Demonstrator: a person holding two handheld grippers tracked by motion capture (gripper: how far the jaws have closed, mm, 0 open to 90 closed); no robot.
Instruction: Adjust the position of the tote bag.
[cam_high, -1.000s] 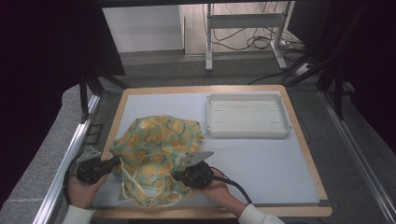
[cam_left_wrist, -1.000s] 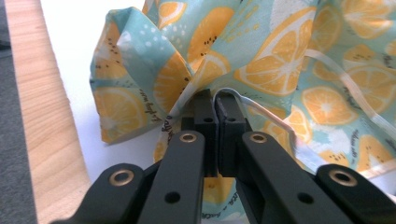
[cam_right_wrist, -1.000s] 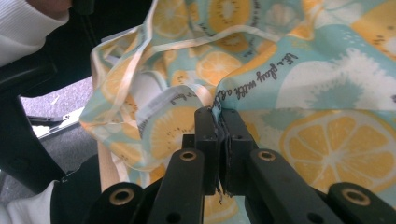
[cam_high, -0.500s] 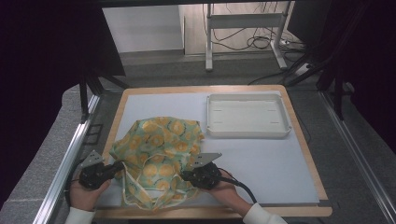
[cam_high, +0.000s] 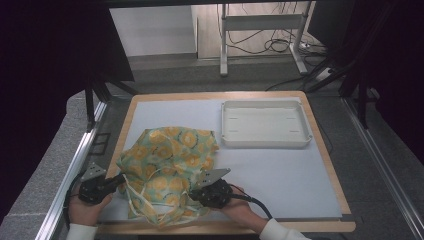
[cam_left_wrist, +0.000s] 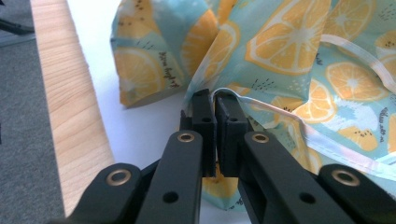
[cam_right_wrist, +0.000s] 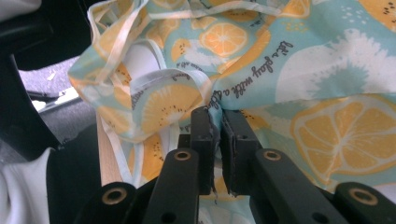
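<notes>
Lemon-printed cloth (cam_high: 167, 167), pale blue with orange and yellow slices and white tape ties, was seen bunched on the white mat (cam_high: 280, 180) of the wooden-edged table (cam_high: 327, 160), toward seven o'clock of the mat and near the person's edge. The left gripper (cam_high: 121, 181) was held at about eight o'clock of the cloth; in the left gripper view its jaws were pressed nearly together on a fold of the cloth's edge (cam_left_wrist: 212, 93), where a white tie ran past. The right gripper (cam_high: 192, 192) was held at about five o'clock of the cloth; its jaws had just been opening a little, yet in the right gripper view a hem of the fabric (cam_right_wrist: 217, 109) was seen pinched between them. Each gripper was gripped by a hand at the table's near edge. A white tray (cam_high: 265, 142) was set at about two o'clock of the cloth, well apart from it.
</notes>
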